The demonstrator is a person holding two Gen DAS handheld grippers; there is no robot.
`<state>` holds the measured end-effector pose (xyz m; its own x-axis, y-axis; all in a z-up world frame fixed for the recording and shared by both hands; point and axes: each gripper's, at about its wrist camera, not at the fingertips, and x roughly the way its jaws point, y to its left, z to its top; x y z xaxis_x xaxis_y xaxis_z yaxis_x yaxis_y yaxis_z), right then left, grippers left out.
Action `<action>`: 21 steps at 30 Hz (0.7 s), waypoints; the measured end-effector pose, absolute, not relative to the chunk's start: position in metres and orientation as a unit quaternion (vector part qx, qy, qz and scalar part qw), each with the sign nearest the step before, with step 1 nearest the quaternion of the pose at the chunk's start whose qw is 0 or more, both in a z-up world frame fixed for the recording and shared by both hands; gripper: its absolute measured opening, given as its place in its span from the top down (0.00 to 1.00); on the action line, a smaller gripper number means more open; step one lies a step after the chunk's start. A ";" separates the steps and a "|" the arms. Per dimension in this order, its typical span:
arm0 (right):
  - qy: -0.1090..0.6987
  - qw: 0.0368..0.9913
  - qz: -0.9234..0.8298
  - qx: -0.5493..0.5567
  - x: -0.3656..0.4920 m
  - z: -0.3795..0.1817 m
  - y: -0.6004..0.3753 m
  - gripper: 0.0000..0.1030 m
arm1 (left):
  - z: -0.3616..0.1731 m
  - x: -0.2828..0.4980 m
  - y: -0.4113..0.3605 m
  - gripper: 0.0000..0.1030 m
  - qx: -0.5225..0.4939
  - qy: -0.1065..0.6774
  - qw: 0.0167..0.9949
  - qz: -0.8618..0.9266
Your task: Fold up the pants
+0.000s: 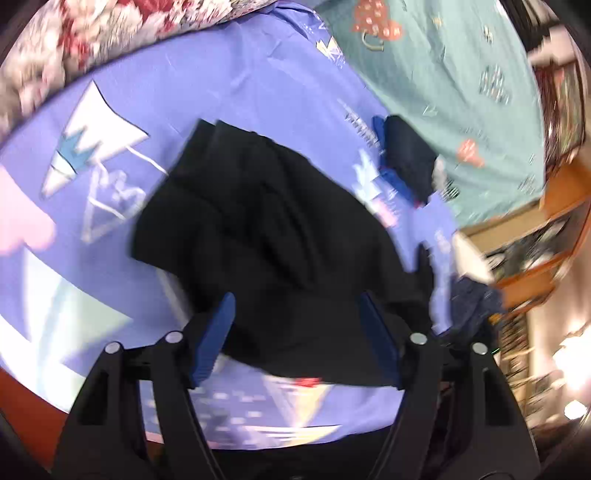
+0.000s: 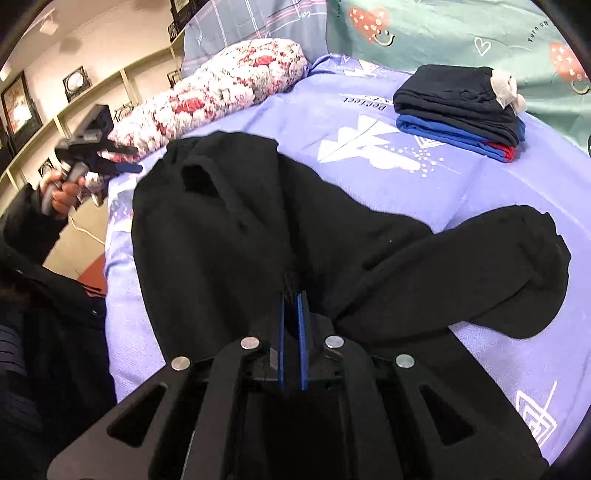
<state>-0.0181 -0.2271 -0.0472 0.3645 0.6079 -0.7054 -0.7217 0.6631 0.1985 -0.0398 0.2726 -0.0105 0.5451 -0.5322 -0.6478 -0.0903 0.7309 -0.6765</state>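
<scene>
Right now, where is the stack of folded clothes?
In the right wrist view the stack of folded clothes sits upper right on the purple bedsheet, beyond the black pants, beside the green blanket.

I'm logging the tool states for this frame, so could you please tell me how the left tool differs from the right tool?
The left tool is open, its blue fingers spread wide; the right tool is shut on the black pants. The left tool holds nothing and hangs above the pants, while the right tool pinches the fabric near the crotch. Both have black frames and blue fingers, and both point at the pants on the purple bedsheet.
</scene>
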 end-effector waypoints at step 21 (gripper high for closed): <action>0.344 0.841 0.414 -0.059 -0.028 -0.003 -0.243 0.94 | 0.045 0.019 0.268 0.91 -0.333 0.394 0.853 -0.079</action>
